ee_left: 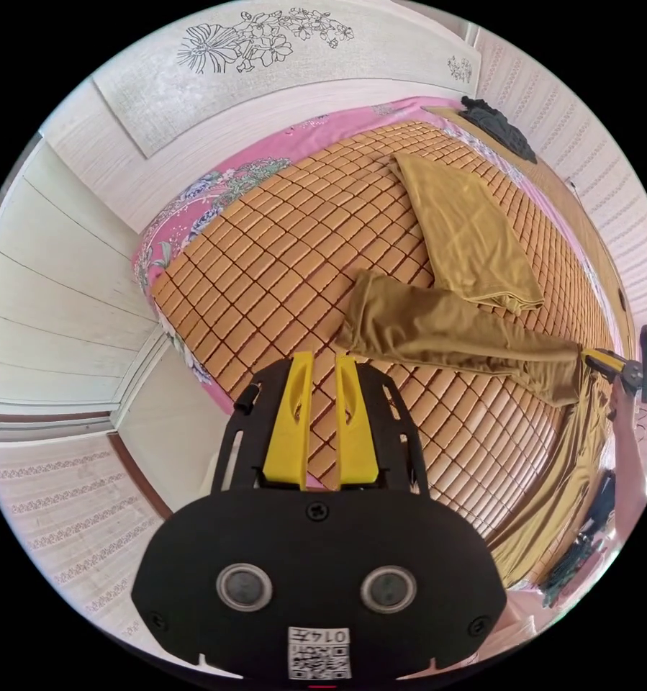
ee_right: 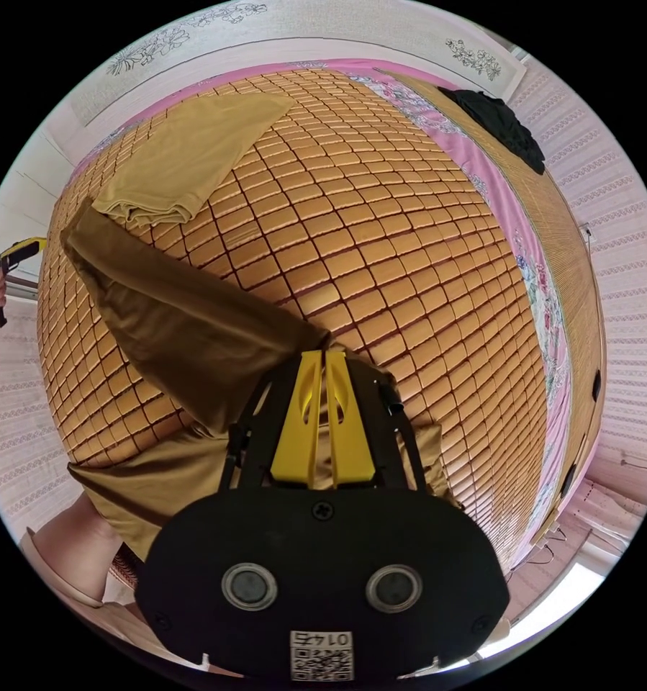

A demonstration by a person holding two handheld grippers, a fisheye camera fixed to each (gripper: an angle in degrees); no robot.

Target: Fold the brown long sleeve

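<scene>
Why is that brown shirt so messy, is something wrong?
Nothing is damaged. The brown long sleeve just lies askew and bunched across the bamboo mat, part hanging over the bed edge, its end pinched in the right gripper. A folded mustard cloth lies neatly beside it.

You have bright, even daylight in both views, with soft, faint shadows. The strongest glare sits at the lower right of the right gripper view, blown out white. Straight lines bow hard toward each round frame's edges, black corners beyond. Focus is sharp; edges soften slightly.
</scene>
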